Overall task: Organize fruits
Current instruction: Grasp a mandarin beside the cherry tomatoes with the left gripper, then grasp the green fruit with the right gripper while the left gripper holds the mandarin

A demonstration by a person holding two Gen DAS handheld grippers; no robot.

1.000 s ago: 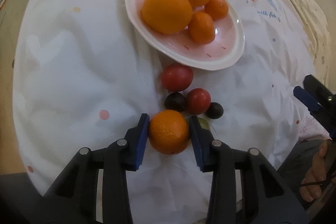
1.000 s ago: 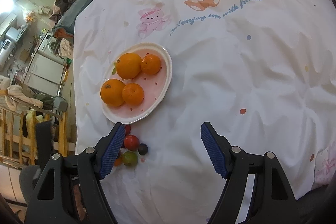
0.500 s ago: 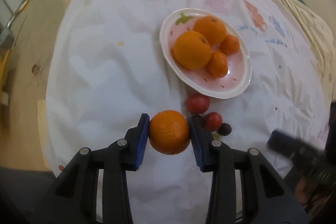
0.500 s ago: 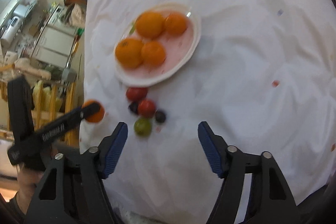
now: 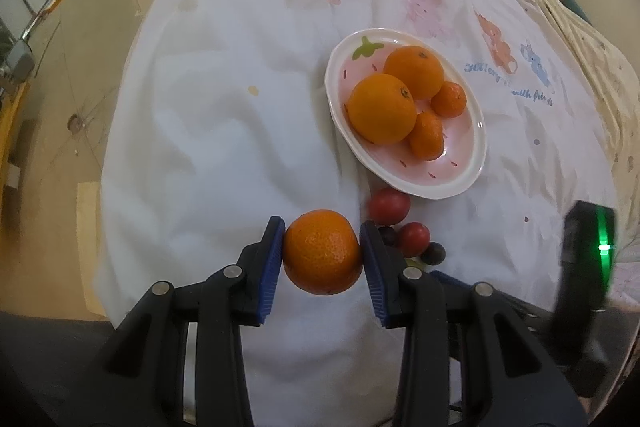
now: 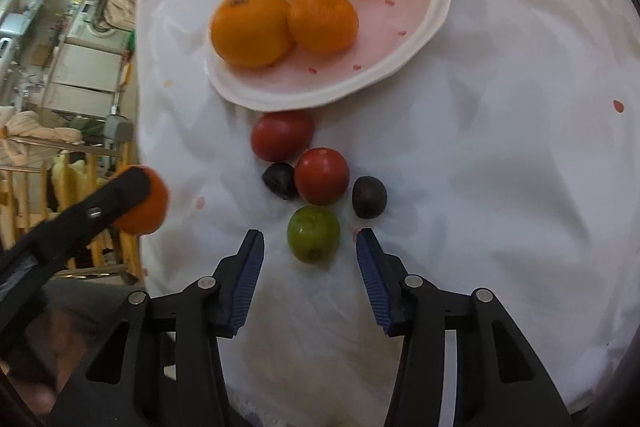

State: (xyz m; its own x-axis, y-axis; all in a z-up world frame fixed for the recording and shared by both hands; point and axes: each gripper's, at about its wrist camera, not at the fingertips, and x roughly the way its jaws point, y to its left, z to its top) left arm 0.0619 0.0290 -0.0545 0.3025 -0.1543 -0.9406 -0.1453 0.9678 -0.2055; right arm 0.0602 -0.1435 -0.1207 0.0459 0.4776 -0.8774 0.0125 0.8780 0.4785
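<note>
Between the left gripper (image 5: 322, 254) pads, a mandarin (image 5: 322, 251) sits clamped across its middle, clear of the cloth (firm, pebbly, light). Right gripper (image 6: 309, 254) jaws, just closing, flank the green fruit (image 6: 313, 234) untouched; smooth, probably slippery, so pinch at its widest.

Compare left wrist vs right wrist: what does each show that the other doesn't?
Left wrist only: the blue pads pressed on the held orange.
Right wrist only: the whole green fruit lying between the right gripper's open jaws, which have just been closing, untouched.
Both: the plate with four oranges, red and dark fruits below it, white cloth.
</note>
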